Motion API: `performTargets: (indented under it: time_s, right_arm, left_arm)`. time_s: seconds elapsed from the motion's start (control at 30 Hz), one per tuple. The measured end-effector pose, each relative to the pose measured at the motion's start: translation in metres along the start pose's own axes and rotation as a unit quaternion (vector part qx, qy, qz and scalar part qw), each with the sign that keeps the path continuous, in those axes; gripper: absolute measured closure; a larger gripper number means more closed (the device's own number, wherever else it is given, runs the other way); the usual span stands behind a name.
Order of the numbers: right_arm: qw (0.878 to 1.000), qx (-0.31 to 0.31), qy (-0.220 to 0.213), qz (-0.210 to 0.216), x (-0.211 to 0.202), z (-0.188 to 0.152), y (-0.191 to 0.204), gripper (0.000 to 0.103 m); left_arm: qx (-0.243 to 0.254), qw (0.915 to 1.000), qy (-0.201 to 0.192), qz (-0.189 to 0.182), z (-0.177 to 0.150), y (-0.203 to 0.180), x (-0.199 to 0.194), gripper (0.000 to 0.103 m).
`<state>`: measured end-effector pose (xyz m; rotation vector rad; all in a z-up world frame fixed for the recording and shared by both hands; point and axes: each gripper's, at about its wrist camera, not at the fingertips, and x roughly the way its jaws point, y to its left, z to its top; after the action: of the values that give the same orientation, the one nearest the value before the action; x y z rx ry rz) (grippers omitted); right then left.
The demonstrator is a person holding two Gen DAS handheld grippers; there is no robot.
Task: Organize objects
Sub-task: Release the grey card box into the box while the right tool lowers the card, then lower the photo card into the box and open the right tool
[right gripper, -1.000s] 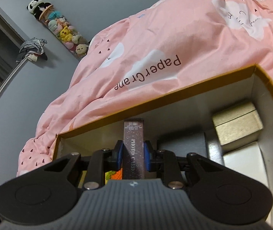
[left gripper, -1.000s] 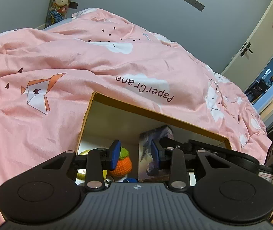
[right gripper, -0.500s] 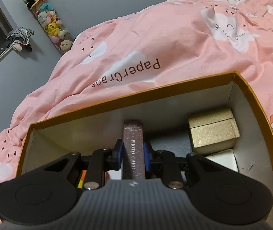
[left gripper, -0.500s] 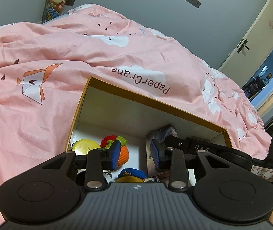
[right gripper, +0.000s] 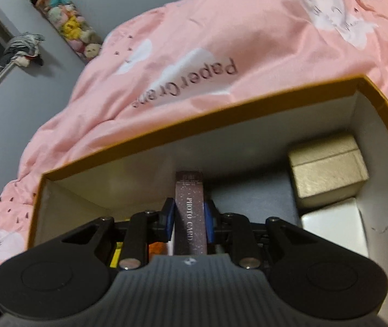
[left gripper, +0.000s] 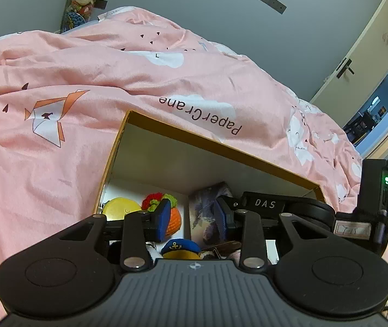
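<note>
Inside, glittery slim card box (right gripper: 190,215) beside textured gold cube (right gripper: 327,169).

right tongs (right gripper: 188,222) | jaws just easing apart | photo card box (right gripper: 189,212) between, lower inside storage box (right gripper: 379,103)

A bedroom in a home.
A bed (left gripper: 166,87) under a pink cloud-print duvet (right gripper: 248,41), a hanging column of plush toys (right gripper: 66,24) on the grey wall, a cream door (left gripper: 357,62) ajar.
</note>
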<state>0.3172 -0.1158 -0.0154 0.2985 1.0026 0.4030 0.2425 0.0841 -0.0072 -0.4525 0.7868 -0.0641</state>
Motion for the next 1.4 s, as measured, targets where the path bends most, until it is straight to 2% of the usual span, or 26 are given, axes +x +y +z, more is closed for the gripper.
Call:
performTargets:
  time_s: [0.1, 0.23, 0.33, 0.43, 0.5, 0.57, 0.63, 0.77, 0.9, 1.0, 1.1, 1.2, 1.4]
  right_arm:
    - [1.000, -0.023, 0.006, -0.016, -0.002, 0.002, 0.002, 0.076]
    - [0.999, -0.045, 0.019, -0.022, -0.009, 0.002, 0.002, 0.069]
    - [0.997, -0.071, 0.009, -0.036, -0.018, 0.000, 0.003, 0.064]
    - [0.995, -0.091, -0.001, -0.044, -0.027, -0.002, 0.003, 0.064]
    - [0.993, -0.103, -0.004, -0.051, -0.031, -0.004, 0.004, 0.066]
    - [0.993, -0.110, 0.003, -0.043, -0.032, -0.005, 0.004, 0.080]
    - [0.994, -0.103, 0.013, -0.038, -0.029, -0.005, 0.000, 0.086]
    - [0.997, -0.073, 0.023, -0.031, -0.024, -0.001, -0.012, 0.087]
    - [0.998, -0.050, 0.022, -0.009, -0.033, 0.002, -0.017, 0.085]
    - [0.998, -0.064, 0.019, 0.014, -0.039, 0.001, -0.009, 0.084]
    - [0.996, -0.079, 0.032, 0.004, -0.031, -0.002, -0.002, 0.084]
    - [0.997, -0.058, 0.041, 0.014, -0.022, -0.003, -0.005, 0.085]
    - [0.997, -0.029, 0.055, 0.034, -0.012, 0.003, -0.007, 0.085]
  left_arm:
    - [0.002, 1.0000, 0.002, -0.002, -0.001, -0.001, 0.000, 0.064]
    - [0.004, 0.9999, 0.006, -0.009, -0.003, -0.001, 0.000, 0.064]
    - [0.003, 0.9999, 0.009, -0.011, -0.004, -0.001, 0.001, 0.065]
    - [-0.003, 0.9999, 0.009, -0.012, -0.004, 0.001, 0.000, 0.066]
    - [-0.006, 0.9999, 0.007, -0.012, -0.003, 0.003, -0.001, 0.068]
    - [-0.010, 0.9998, 0.007, -0.016, -0.002, 0.005, -0.002, 0.070]
    - [-0.012, 0.9996, 0.011, -0.024, -0.001, 0.007, -0.001, 0.074]
    - [-0.013, 0.9988, 0.026, -0.038, -0.002, 0.006, 0.002, 0.079]
    - [0.011, 0.9979, 0.047, -0.043, -0.008, -0.001, 0.008, 0.079]
    - [0.037, 0.9964, 0.068, -0.034, -0.013, -0.007, 0.014, 0.082]
    - [0.053, 0.9945, 0.090, -0.012, -0.019, -0.009, 0.021, 0.087]
    - [0.061, 0.9921, 0.110, 0.000, -0.022, -0.007, 0.024, 0.093]
    - [0.064, 0.9906, 0.121, -0.001, -0.026, -0.006, 0.020, 0.095]
